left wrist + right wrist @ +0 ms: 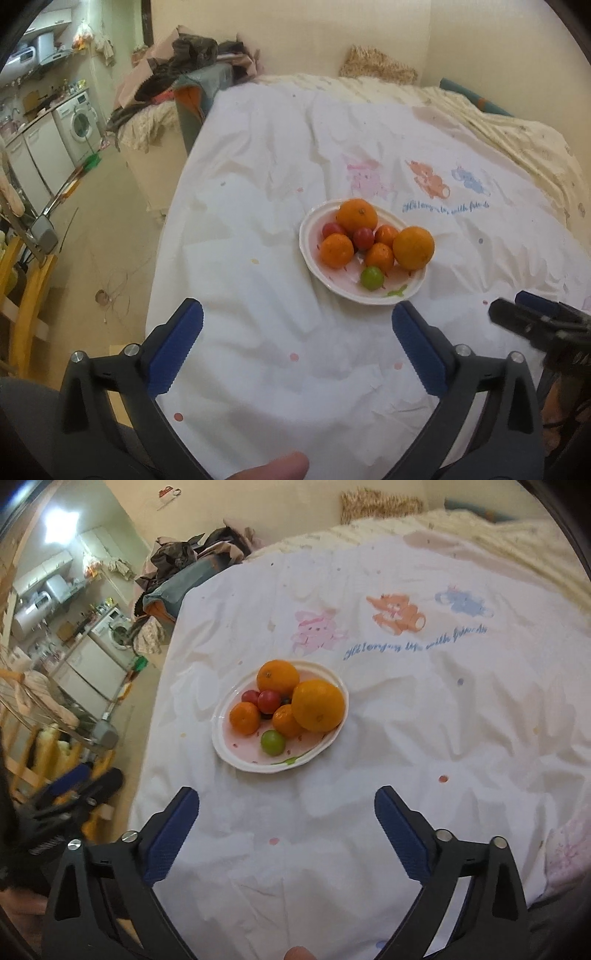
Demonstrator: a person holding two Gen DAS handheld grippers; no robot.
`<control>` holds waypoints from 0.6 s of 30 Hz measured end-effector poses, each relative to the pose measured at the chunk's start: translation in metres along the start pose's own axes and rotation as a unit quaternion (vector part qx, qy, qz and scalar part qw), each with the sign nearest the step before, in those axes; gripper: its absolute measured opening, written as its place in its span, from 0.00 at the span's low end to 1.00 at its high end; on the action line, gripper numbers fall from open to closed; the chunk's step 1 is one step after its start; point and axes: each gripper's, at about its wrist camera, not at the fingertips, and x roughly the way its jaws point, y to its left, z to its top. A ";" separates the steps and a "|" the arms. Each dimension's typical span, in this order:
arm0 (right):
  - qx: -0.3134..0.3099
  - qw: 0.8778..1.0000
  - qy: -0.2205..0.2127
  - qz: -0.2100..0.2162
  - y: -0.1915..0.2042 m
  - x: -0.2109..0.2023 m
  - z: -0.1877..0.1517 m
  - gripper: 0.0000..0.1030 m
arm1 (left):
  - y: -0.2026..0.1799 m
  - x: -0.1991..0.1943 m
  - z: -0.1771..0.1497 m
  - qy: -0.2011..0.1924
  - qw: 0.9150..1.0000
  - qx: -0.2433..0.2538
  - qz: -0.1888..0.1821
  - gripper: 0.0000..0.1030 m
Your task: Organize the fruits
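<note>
Fruit, one plate (314,225) (221,720), white, on the white bed sheet (258,184) (406,720). Contents: two large oranges (413,247) (317,705), far one (357,214) (277,676); smaller mandarins (336,250) (244,717); red cherry tomatoes (363,238) (269,700); one green fruit (371,277) (273,742) at the near rim. Left hand-held gripper (297,326) (74,786): released, jaws spread wide, empty, short of the plate. Right hand-held gripper (286,806) (524,314): likewise spread and empty. Sheet print: pink, orange, blue bears (428,179) (397,611). Washing machine (79,123) far left.
</note>
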 end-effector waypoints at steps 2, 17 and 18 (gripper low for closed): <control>-0.023 0.999 -0.018 -0.018 0.008 -0.002 -0.001 0.96 | 0.001 -0.002 0.000 -0.007 1.000 -0.003 0.003 0.99; -0.039 0.992 -0.085 -0.080 0.010 -0.010 0.004 1.00 | 0.000 0.005 0.000 0.000 1.000 -0.014 -0.008 0.99; -0.039 0.992 -0.085 -0.081 0.010 -0.010 0.004 1.00 | 0.000 0.005 0.000 0.000 1.000 -0.014 -0.009 0.99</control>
